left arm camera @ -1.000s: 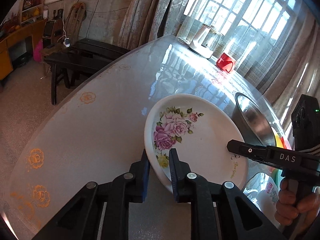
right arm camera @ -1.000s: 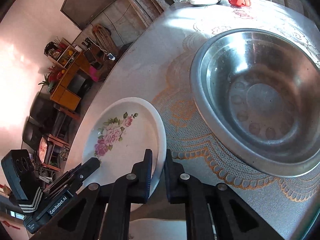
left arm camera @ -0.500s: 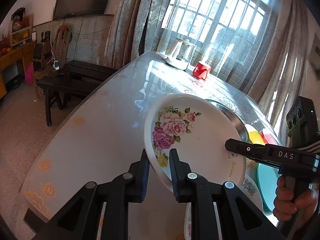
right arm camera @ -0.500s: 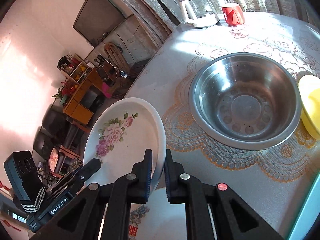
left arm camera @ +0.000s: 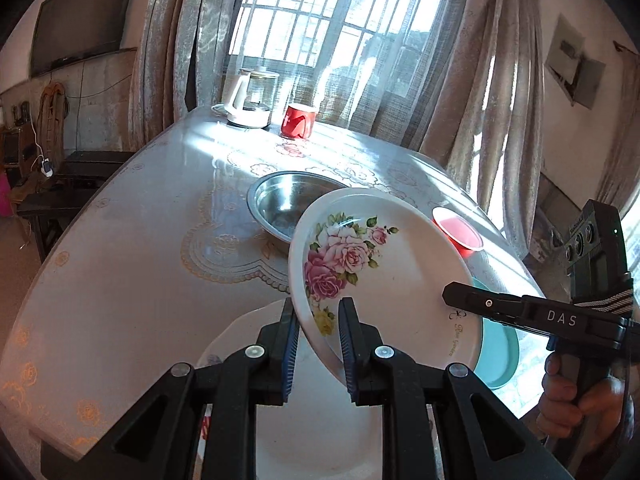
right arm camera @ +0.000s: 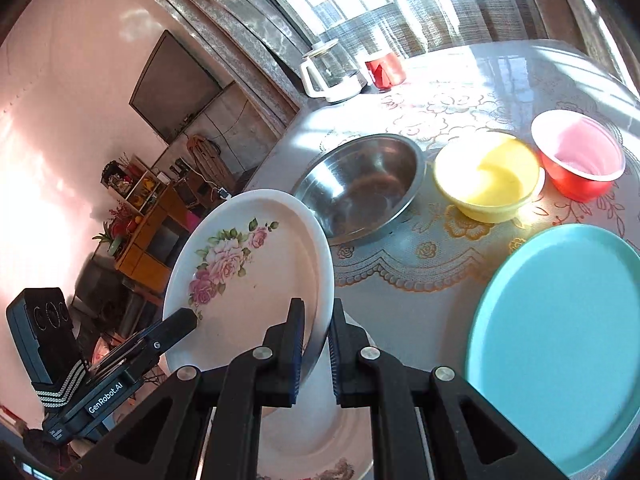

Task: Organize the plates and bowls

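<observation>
A white plate with pink roses point(left arm camera: 384, 276) point(right arm camera: 248, 280) is held tilted in the air above the table. My left gripper point(left arm camera: 318, 336) is shut on its near rim. My right gripper point(right arm camera: 316, 340) is shut on its opposite rim. Under it lies another white plate point(left arm camera: 320, 432) point(right arm camera: 320, 440) on the table. A steel bowl point(left arm camera: 288, 200) point(right arm camera: 360, 188), a yellow bowl point(right arm camera: 486, 176), a red bowl point(left arm camera: 458, 232) point(right arm camera: 578, 160) and a teal plate point(right arm camera: 560, 344) point(left arm camera: 498, 356) stand further back and to the right.
A white kettle point(left arm camera: 250, 100) and a red mug point(left arm camera: 298, 120) stand at the table's far edge by the curtained window. The table's left edge point(left arm camera: 60, 248) drops to the floor, with a dark bench point(left arm camera: 60, 184) beyond.
Both grippers have lifted the rose plate and carried it back toward the table's near side. It now hangs over the other white plate. The bowls and teal plate have come into view.
</observation>
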The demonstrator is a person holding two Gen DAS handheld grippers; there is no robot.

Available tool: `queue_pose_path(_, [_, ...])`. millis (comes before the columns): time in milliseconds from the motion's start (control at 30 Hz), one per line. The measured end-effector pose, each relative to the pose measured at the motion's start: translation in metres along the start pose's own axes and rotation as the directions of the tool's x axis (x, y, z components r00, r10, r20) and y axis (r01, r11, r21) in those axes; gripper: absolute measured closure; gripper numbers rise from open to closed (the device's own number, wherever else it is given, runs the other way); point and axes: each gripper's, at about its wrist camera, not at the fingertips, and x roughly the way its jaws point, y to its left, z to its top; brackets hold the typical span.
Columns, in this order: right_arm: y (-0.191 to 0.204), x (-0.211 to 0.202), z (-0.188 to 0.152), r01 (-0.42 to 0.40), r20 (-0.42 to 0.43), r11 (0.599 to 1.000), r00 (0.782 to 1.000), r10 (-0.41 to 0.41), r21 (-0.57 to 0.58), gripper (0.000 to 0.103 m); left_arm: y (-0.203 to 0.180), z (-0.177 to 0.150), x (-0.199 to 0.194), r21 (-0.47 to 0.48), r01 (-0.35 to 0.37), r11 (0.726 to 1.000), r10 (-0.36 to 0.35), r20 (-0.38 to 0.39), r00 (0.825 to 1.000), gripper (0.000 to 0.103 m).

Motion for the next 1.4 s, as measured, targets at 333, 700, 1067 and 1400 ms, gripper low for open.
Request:
queue_pose_path(333, [-0.092, -0.076, -0.028, 0.111, 0.107, 0.977, 0.985, -0.132, 0.182, 0.092, -0.107, -0.007, 0.051, 0.169, 0.126, 0.977, -0.109, -0.108, 0.988, 0.083])
queue_pose_path(700, [-0.156, -0.086, -0.044, 0.206, 0.106, 0.931, 0.963, -0.247, 0.301, 0.092, -0.154, -0.018, 0.113, 0.209, 0.141, 0.968, -0.084, -0.258, 0.962, 0.083])
queue_pose_path(1067, [-0.177, -0.066, -0.044, 0.338, 0.069, 0.903, 0.928, -0.367, 0.267, 0.092, -0.163, -0.03, 0.153, 0.216, 0.095, 0.972, -0.016, -0.341, 0.94, 0.081])
queue_pose_path(1400, [-0.175, -0.066, -0.042, 0.368, 0.066, 0.895, 0.916, -0.395, 0.253, 0.091, -0.16, -0.031, 0.151, 0.192, 0.105, 0.976, -0.034, -0.342, 0.939, 0.08])
